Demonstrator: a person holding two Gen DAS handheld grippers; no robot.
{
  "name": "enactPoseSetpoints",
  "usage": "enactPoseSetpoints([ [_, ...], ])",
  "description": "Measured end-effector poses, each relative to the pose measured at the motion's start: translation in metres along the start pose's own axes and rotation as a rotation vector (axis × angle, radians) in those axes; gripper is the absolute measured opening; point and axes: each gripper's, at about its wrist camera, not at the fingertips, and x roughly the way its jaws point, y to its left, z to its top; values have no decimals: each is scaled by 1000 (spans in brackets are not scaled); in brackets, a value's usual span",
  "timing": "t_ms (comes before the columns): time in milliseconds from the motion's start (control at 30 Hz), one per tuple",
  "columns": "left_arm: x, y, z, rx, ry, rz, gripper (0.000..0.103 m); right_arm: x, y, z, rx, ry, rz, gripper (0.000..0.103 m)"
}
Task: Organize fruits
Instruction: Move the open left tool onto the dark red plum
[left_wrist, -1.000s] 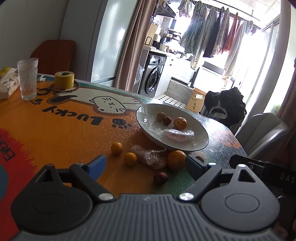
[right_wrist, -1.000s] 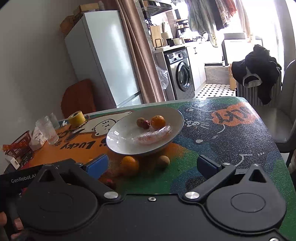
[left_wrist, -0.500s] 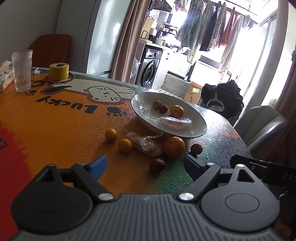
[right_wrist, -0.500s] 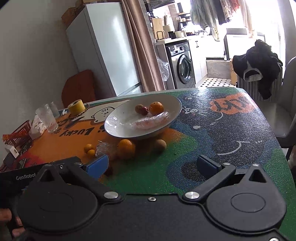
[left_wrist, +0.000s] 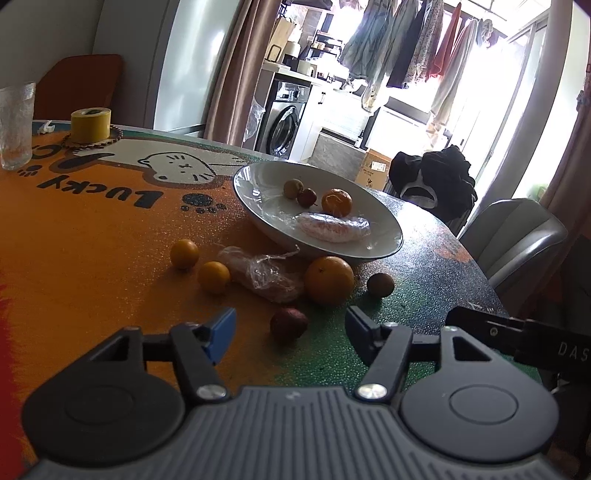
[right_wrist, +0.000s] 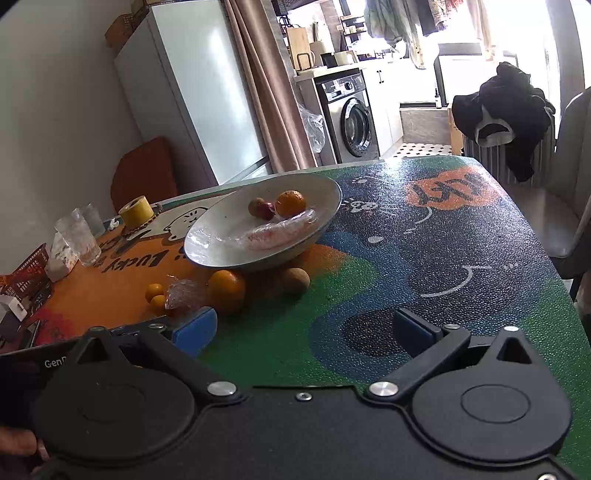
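The left gripper (left_wrist: 290, 330) is spread wide and holds nothing; its blue pads (left_wrist: 221, 334) stand either side of a dark red fruit (left_wrist: 289, 325) that lies on the desk (left_wrist: 92, 236) just ahead, centred on the gripper's line. This fruit is round, so no long axis constrains the approach. Beyond it lie a large orange (left_wrist: 328, 280), a brown fruit (left_wrist: 381, 284) to its right, a plastic-wrapped fruit (left_wrist: 264, 275) with its long axis running left-far to right-near, and two small oranges (left_wrist: 213, 277) further left. All rest on the desk beside the near rim of the bowl (left_wrist: 258, 173), which already contains several fruits and one wrapped piece. The right gripper (right_wrist: 301, 330) is also wide and empty; it faces bare desk, with the loose fruits off to its left and the large orange partly behind its left pad. The left gripper is therefore judged nearer to the dark red fruit, which calls for a short straight advance before closing.
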Motion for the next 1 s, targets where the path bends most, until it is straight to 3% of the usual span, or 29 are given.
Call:
enactPoseSetpoints([
  [200,16,-1,-2,-11,38,-4,47,6,-4,0,7,17,9,96],
  [333,23,-2,-3,8,47,3,23,12,-3,1,8,24,23,95],
  [533,11,-5,0,36,0,12,22,21,7,4,-7,36,68,87],
  [1000,2,33,9,-51,-13,45,23,58,38,17,-46,82,135,69],
])
